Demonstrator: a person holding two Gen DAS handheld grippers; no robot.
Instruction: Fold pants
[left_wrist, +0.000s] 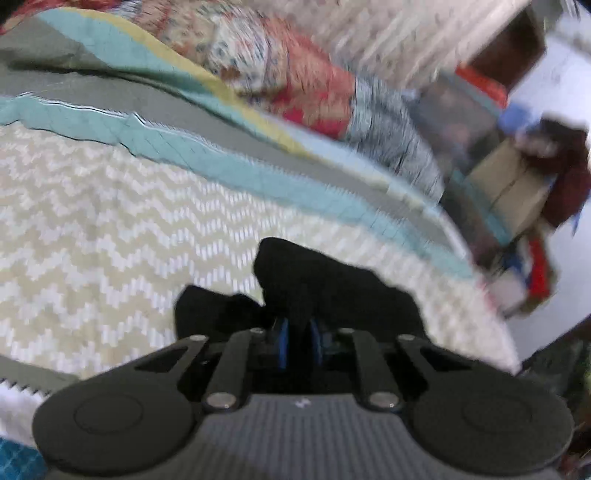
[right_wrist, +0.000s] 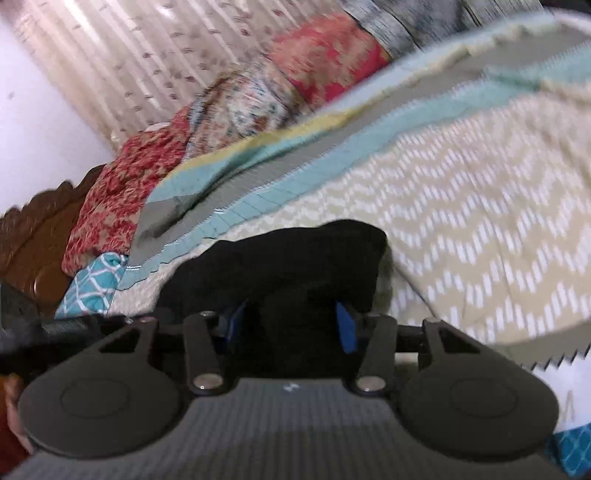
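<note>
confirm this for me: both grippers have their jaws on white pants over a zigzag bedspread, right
Not quite: the pants are black, not white, as both wrist views show. The rest holds. The left gripper has its jaws closed on a bunch of the black cloth, the right gripper has cloth between wider-set jaws, and the zigzag bedspread lies beneath.

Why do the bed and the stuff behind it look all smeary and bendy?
Left wrist view: motion blur smears the floral quilt and the clutter at right; the left gripper stays sharp, pinching the black pants. Right wrist view: the chevron bedspread streaks; the fisheye lens curves everything.
</note>
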